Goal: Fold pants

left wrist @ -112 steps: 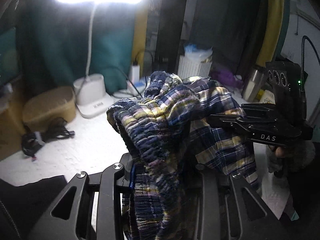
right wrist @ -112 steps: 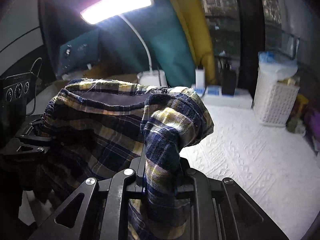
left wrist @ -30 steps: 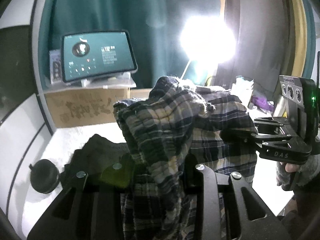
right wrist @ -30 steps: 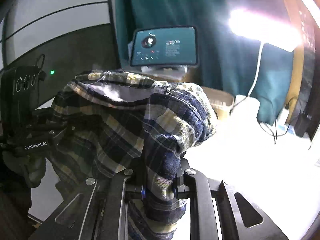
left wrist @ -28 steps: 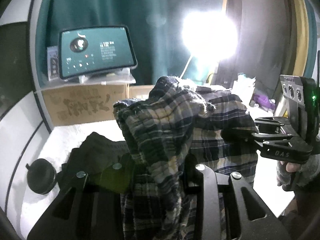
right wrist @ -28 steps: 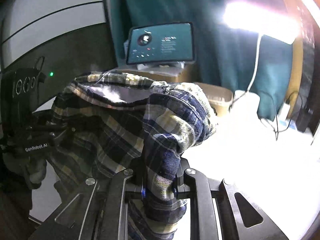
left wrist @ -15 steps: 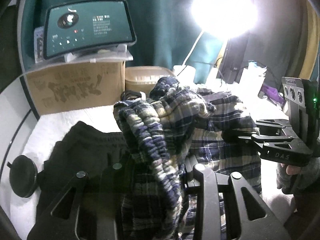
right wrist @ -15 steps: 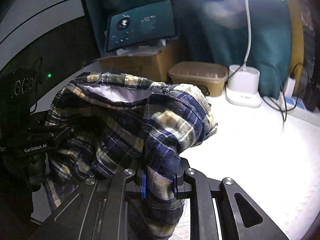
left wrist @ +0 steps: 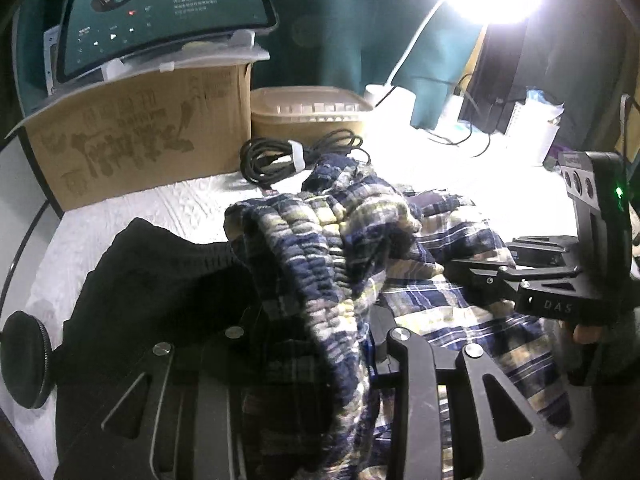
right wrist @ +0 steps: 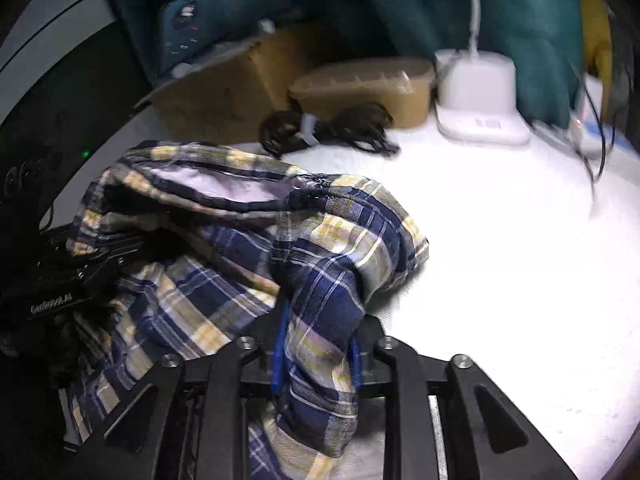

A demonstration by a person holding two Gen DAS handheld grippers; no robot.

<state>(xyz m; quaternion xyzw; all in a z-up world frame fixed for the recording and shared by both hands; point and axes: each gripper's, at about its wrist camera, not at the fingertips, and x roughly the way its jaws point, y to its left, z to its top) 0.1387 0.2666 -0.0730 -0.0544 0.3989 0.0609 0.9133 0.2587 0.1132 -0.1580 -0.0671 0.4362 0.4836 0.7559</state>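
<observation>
- Lowering the plaid pants (right wrist: 248,248) toward the white table (right wrist: 500,260), my right gripper (right wrist: 316,354) starts opening around its bunched fabric.
- Left gripper (left wrist: 320,332) stays clamped on the waistband, so laying flat comes next.

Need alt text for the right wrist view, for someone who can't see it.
The right gripper, jaws opening, has a bunched fold of plaid pants between its pads above a white textured tabletop. The left gripper holds the fabric's far side; a bundled black cable lies behind.
</observation>
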